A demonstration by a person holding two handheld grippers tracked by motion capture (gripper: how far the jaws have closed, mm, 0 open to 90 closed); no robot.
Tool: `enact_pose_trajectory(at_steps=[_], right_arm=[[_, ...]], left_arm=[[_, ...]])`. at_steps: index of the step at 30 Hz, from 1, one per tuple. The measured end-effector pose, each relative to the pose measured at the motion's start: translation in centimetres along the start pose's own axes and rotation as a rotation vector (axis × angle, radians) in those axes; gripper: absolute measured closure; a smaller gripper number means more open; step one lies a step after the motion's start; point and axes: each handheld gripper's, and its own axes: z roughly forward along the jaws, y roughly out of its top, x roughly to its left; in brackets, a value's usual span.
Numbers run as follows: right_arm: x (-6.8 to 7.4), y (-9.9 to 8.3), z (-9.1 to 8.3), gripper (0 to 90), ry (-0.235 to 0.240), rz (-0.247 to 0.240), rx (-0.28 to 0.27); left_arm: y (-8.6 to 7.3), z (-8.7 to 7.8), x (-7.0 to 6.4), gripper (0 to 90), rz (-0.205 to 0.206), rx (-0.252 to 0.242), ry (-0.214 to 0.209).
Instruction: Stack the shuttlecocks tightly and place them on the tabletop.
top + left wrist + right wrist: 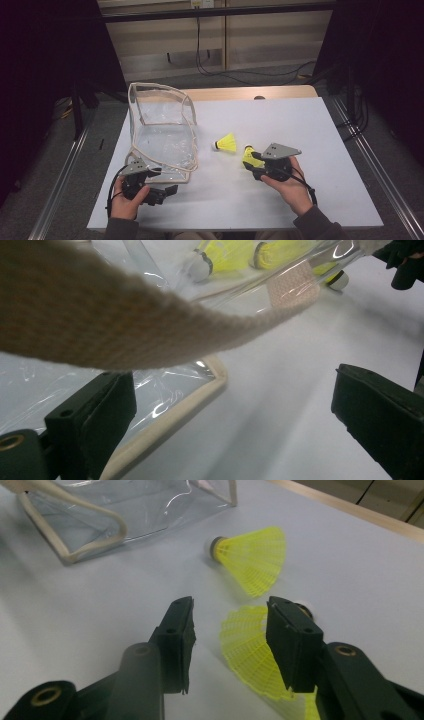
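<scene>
A clear plastic bag (162, 135) with beige trim lies on the left of the white table (300, 120). One yellow shuttlecock (227, 144) lies free to the right of the bag. A second yellow shuttlecock (248, 156) lies at the tip of my right gripper (251, 166). In the right gripper view this second shuttlecock (245, 645) sits between the open jaws, its skirt against the right one, with the free shuttlecock (252, 557) beyond. My left gripper (164, 181) is open at the bag's near corner. In its view the bag's beige strap (125, 325) crosses above the wide jaws of the left gripper (235, 405).
The bag's trimmed corner (200, 390) lies by the left jaw in the left gripper view. A wooden strip (250, 93) borders the table's far edge, with cables (225, 70) on the floor behind. Metal rails (365, 165) run along both sides of the table.
</scene>
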Motion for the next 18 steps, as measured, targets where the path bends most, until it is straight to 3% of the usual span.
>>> enact_pose_trajectory(at_steps=[6, 18], right_arm=[[0.5, -0.9, 1.4, 56.0, 0.015, 0.029, 0.045], [0.2, -0.2, 2.8, 42.8, -0.077, 0.110, 0.079]], left_arm=[[0.0, -0.1, 0.1, 4.2, -0.002, -0.007, 0.003], [0.0, 0.0, 0.0, 4.2, 0.002, 0.000, 0.002]])
